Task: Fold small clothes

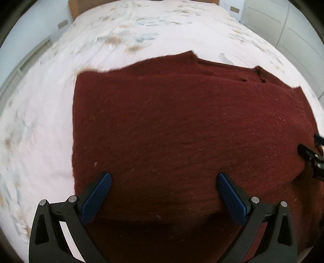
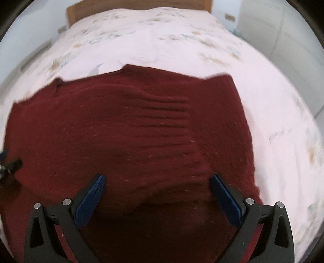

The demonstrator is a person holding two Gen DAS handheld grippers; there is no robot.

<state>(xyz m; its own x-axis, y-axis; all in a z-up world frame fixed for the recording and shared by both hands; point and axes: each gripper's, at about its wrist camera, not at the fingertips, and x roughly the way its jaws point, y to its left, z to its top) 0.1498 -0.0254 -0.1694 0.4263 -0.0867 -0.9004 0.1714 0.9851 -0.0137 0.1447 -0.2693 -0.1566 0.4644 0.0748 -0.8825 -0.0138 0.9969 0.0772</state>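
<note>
A dark red knitted garment (image 1: 182,125) lies spread flat on the bed; it also shows in the right wrist view (image 2: 131,131). My left gripper (image 1: 164,177) is open and empty, hovering over the garment's near left part. My right gripper (image 2: 157,179) is open and empty over the garment's near right part, where a fold edge crosses between the fingers. The right gripper shows at the right edge of the left wrist view (image 1: 311,159), and the left gripper shows at the left edge of the right wrist view (image 2: 10,164).
The bed has a white sheet with a faint floral print (image 1: 125,36), also in the right wrist view (image 2: 162,40). A wooden headboard (image 2: 139,5) stands at the far end. White wardrobe doors (image 1: 287,26) stand to the right of the bed.
</note>
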